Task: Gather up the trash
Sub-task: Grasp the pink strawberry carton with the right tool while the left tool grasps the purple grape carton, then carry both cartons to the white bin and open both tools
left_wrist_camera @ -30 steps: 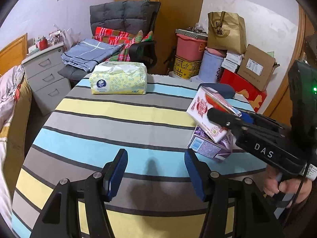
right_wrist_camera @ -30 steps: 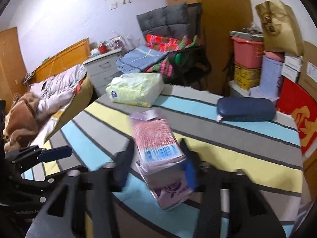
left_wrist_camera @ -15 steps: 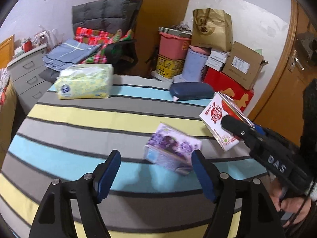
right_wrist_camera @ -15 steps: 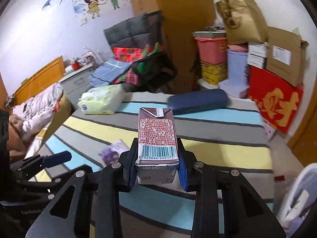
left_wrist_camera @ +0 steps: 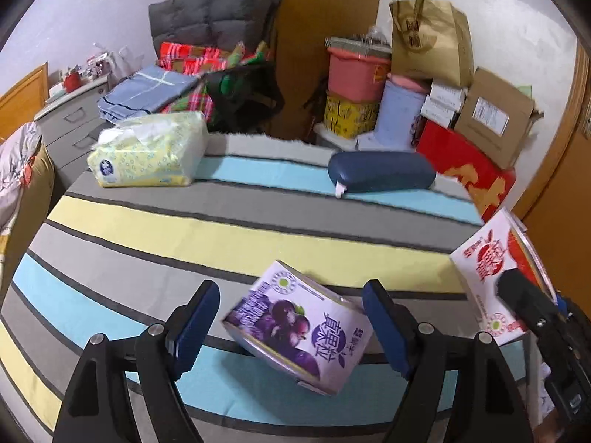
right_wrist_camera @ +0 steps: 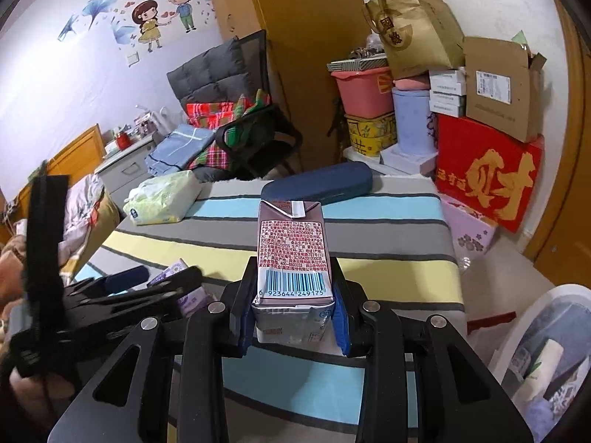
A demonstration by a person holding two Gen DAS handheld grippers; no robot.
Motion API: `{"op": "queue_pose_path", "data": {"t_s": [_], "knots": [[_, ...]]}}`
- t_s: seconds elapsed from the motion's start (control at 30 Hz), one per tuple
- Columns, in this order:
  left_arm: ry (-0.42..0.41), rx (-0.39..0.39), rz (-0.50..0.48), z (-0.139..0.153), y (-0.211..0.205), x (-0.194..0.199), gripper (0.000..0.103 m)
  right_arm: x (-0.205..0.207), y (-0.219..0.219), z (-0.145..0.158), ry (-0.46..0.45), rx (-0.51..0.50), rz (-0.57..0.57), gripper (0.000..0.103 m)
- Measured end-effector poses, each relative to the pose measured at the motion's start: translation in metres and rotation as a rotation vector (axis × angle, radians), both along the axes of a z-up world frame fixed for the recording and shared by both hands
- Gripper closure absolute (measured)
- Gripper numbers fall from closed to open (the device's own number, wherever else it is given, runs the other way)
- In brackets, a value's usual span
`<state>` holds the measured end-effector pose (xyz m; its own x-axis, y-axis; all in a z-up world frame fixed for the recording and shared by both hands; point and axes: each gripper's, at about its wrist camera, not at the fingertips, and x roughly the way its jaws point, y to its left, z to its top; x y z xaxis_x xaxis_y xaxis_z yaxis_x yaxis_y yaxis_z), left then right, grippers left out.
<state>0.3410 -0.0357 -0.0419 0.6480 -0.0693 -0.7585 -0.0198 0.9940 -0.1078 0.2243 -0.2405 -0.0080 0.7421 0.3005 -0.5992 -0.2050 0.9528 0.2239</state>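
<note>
Right tool [right_wrist_camera: 293,317]: clamped on a small red-and-white drink carton with a barcode panel [right_wrist_camera: 292,258], blue pads pressed to both its sides, carton upright between them, held above the near edge of the table; same carton seen from the left wrist view at far right [left_wrist_camera: 487,269].

Left tool [left_wrist_camera: 290,323]: jaws wide, having just been opening; a purple cardboard drink carton printed with dark fruit [left_wrist_camera: 295,328] lies tilted on its side between the blue pads; neither pad presses on it.

Table [left_wrist_camera: 229,236]: covered by a cloth striped grey, yellow and light blue; the purple carton rests on it near the front edge.

Further back on the table: a yellow-patterned soft tissue pack [left_wrist_camera: 151,151] at left; a dark blue oblong hard case [left_wrist_camera: 382,177] at right, well apart from the pack.

White waste bin holding discarded items [right_wrist_camera: 543,350]: on the floor, beside the table at lower right of the right wrist view.
</note>
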Motion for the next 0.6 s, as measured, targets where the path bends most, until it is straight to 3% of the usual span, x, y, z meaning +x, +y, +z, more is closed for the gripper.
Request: {"op": "queue_pose_path", "data": {"t_s": [0.27, 0.47, 0.6], "knots": [[0.033, 0.056, -0.086, -0.008, -0.014, -0.005, 0.021, -0.004, -0.006, 0.000, -0.005, 0.017, 0.001, 0.068], [0.045, 0.068, -0.081, -0.008, -0.001, -0.021, 0.021, -0.006, -0.003, -0.004, 0.001, 0.007, 0.004, 0.068], [0.074, 0.021, -0.081, -0.007, 0.010, -0.033, 0.021, -0.009, -0.004, -0.002, 0.002, 0.006, 0.005, 0.068]]}}
